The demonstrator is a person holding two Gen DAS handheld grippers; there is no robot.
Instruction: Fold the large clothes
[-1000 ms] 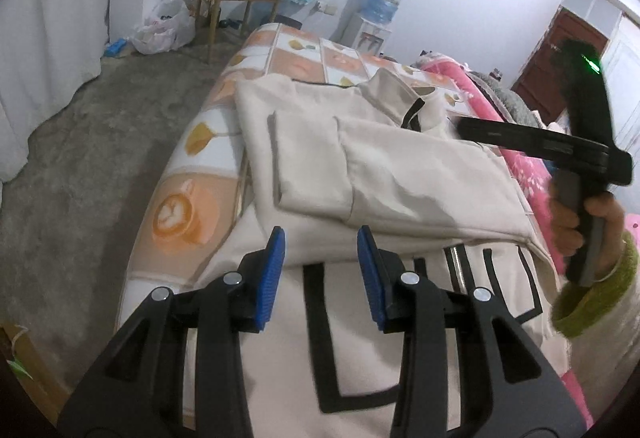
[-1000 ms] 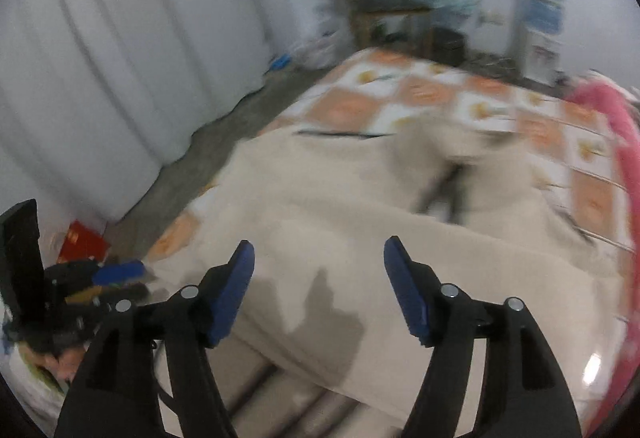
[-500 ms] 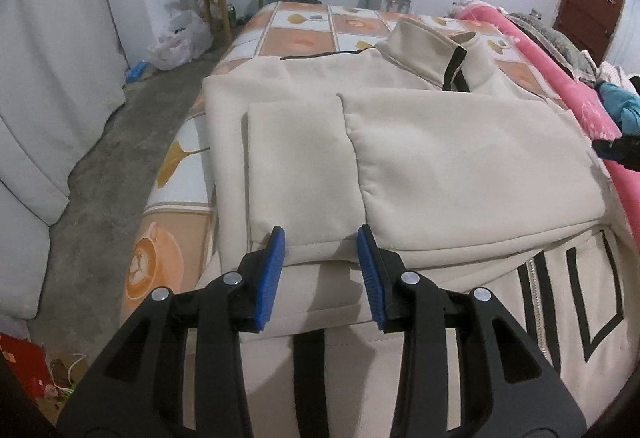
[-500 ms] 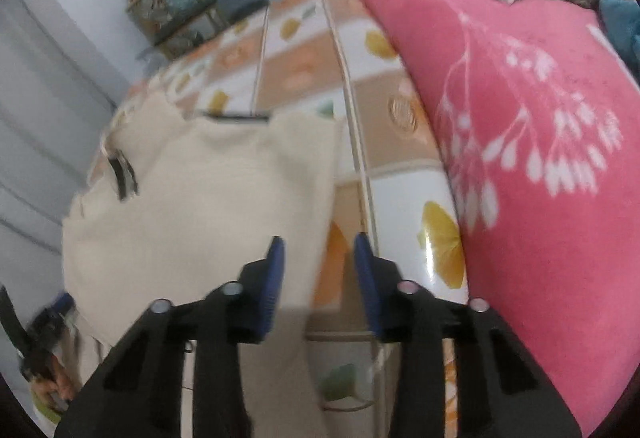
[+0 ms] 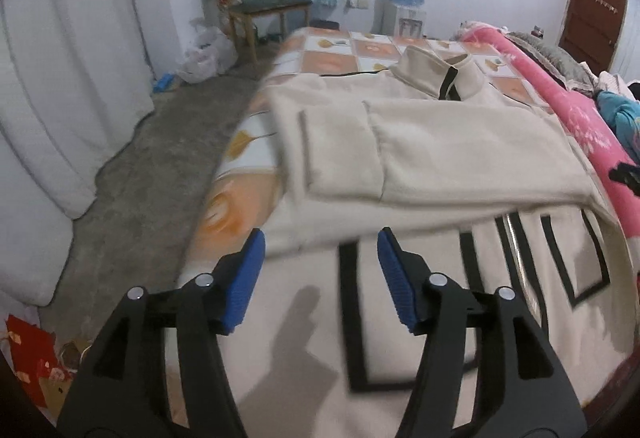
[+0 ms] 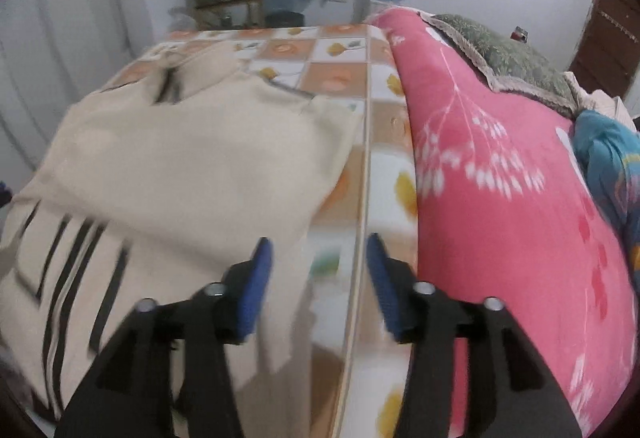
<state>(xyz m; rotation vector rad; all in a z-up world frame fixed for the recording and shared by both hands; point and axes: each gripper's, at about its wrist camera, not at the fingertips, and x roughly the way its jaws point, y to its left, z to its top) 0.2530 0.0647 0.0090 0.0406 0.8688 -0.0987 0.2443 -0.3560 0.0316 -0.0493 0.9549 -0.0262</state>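
A large cream jacket (image 5: 460,142) with black line markings lies on the bed, its collar at the far end and both sleeves folded across the chest. It also shows in the right wrist view (image 6: 192,166). My left gripper (image 5: 320,274) is open and empty, hovering over the jacket's lower left part. My right gripper (image 6: 318,274) is open and empty, above the jacket's right edge and the bedsheet (image 6: 384,190). A tip of the right gripper (image 5: 626,174) shows at the right edge of the left wrist view.
The bed has an orange and white checked sheet (image 5: 340,50). A pink floral quilt (image 6: 500,198) runs along the bed's right side, with teal cloth (image 6: 612,162) beyond it. A wooden chair (image 5: 260,10), plastic bags and a water dispenser (image 5: 408,2) stand by the far wall. White curtains (image 5: 68,78) hang left.
My left gripper has pulled back from the folded sleeve's edge and opened wider. My right gripper has swung to face along the bed and opened wider.
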